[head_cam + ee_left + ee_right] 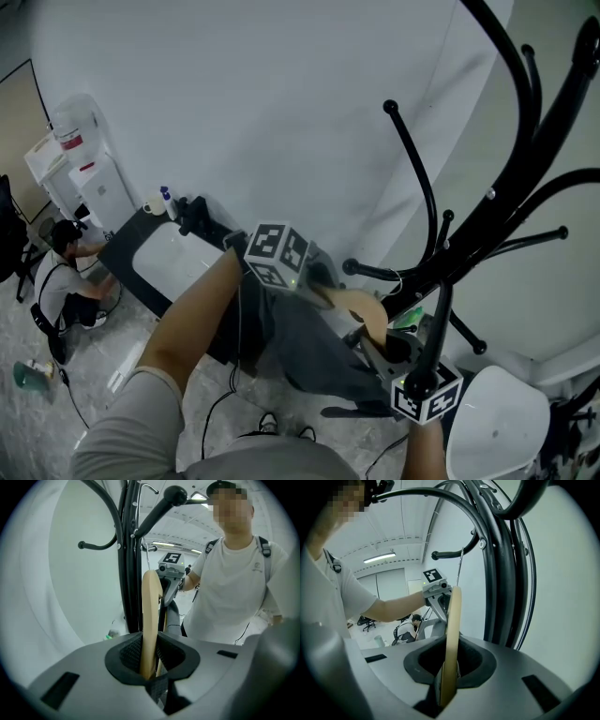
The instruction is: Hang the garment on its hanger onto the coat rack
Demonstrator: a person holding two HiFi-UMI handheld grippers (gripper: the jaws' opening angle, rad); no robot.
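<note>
The left gripper (150, 658) and right gripper (449, 667) each have fingers clenched on opposite ends of the light wooden hanger (361, 314). Its dark grey garment (314, 356) droops beneath, just beside the black curved-arm coat rack (525, 122).

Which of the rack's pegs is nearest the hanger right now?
The lowest short peg, its knob right by the wooden hanger; the taller pegs end well away from it.

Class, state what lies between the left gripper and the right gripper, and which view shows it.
The wooden hanger, dark garment draped below it, spans from left gripper to right gripper; the head view shows it.
</note>
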